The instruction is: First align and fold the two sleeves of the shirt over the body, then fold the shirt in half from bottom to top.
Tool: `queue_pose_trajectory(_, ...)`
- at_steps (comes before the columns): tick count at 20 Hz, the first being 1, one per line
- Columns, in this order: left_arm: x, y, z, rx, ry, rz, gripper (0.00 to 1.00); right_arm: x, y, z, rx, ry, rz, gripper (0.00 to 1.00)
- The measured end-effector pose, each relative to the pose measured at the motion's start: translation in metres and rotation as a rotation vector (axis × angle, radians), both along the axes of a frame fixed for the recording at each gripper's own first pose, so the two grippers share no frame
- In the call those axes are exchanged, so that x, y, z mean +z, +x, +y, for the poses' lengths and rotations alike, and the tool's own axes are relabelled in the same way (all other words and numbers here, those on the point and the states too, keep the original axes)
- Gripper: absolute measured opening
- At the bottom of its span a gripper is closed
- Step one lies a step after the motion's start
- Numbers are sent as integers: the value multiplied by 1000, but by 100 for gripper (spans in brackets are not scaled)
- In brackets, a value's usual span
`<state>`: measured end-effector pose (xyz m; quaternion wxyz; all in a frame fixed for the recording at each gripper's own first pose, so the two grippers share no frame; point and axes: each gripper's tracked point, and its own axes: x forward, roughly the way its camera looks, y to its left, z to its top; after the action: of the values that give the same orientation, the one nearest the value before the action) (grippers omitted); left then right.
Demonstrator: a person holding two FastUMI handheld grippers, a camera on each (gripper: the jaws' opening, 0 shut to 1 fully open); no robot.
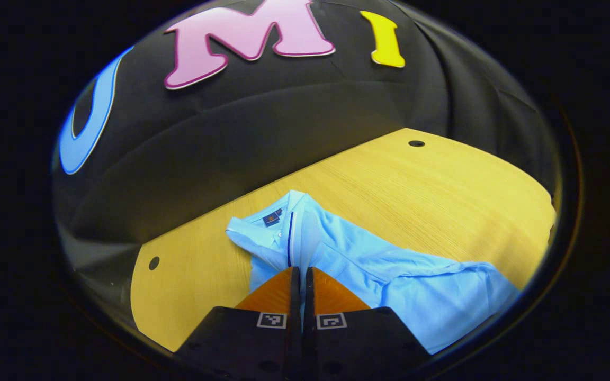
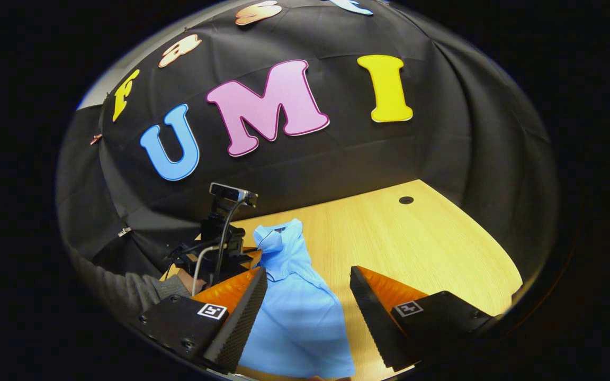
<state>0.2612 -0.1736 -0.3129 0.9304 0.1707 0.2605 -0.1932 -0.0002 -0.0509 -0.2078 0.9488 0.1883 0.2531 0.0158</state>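
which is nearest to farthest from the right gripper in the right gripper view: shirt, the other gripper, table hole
From the right gripper:
1. shirt, lying between its open fingers
2. left gripper, ahead on the left by the collar
3. table hole, far ahead on the right

Light wooden table point(image 2: 432, 248), round holes near its far corners; a sky-blue polo shirt point(image 2: 297, 312) lies rumpled, collar toward the far edge.

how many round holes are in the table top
2. In the left gripper view, one hole is near the far right of the table, another near its left edge. The shirt may hide more.
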Motion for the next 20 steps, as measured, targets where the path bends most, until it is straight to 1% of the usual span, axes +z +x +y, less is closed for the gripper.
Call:
queue_pose_trajectory(3,-14,-4,-18,-52,6,32,6,0,-4,-8,-16,-4,2,98)
queue_pose_trajectory(6,-33,-6,-26,-67,47,78,6,-1,-8,-14,-28,-4,8,98)
queue_pose_trajectory(7,-38,-6,-25,-68,70,84,1,-2,-9,-16,-31,-6,11,98)
queue_pose_trajectory(8,-43,-6,-24,-72,91,82,7,-2,-11,-18,-35,-5,13,98)
queue_pose_trajectory(9,-45,-7,-25,-78,104,85,9,-3,-11,-19,-38,-7,15,98)
queue_pose_trajectory(10,-47,-5,-25,-79,113,80,16,-2,-12,-21,-40,-7,16,98)
queue_pose_trajectory(12,-49,-6,-26,-87,114,86,23,-2,-14,-24,-45,-9,18,98)
queue_pose_trajectory(13,-49,-6,-25,-85,121,83,24,-3,-14,-26,-47,-8,20,98)
queue_pose_trajectory(14,-48,-4,-23,-80,126,78,35,-3,-15,-26,-49,-6,22,98)
queue_pose_trajectory(15,-47,-3,-22,-76,131,74,43,-3,-14,-26,-51,-3,23,98)
queue_pose_trajectory(16,-47,-2,-20,-72,131,67,43,-3,-16,-26,-50,-2,25,98)
queue_pose_trajectory(18,-45,0,-17,-66,131,60,58,-3,-17,-25,-48,-2,27,98)
queue_pose_trajectory(19,-44,1,-15,-61,133,55,61,-2,-18,-25,-46,-2,27,98)
queue_pose_trajectory(20,-43,2,-14,-59,131,49,71,-2,-19,-24,-45,-4,27,98)
